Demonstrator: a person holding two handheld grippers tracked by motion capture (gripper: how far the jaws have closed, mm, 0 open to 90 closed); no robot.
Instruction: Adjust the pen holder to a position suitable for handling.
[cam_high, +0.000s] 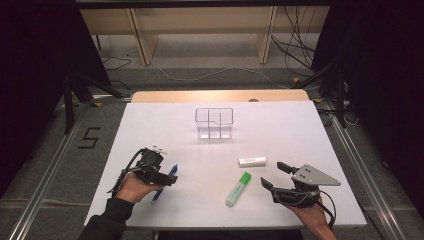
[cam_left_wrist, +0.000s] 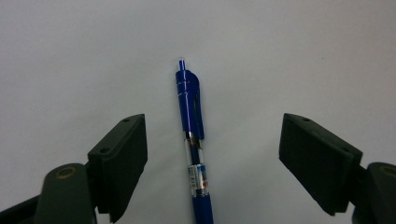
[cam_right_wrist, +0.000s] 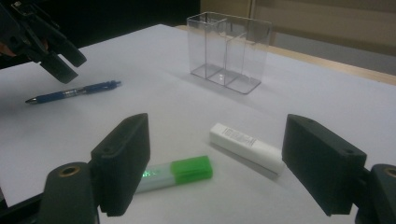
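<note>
Hovering over the blue pen (cam_left_wrist: 193, 140) — your left gripper (cam_left_wrist: 212, 163) has its jaws spread wide, nothing pinched.

Low in the left gripper view the pen lies on the white table (cam_left_wrist: 303, 56) between the two jaws, touching neither; in the high view it sits at lower left. Your right gripper (cam_high: 272, 175), lower right, is open and empty too — near it lie a green highlighter (cam_high: 238, 189) and a white eraser (cam_high: 252, 161). Farther up, mid-frame, stands a clear organizer (cam_high: 214, 123).
</note>
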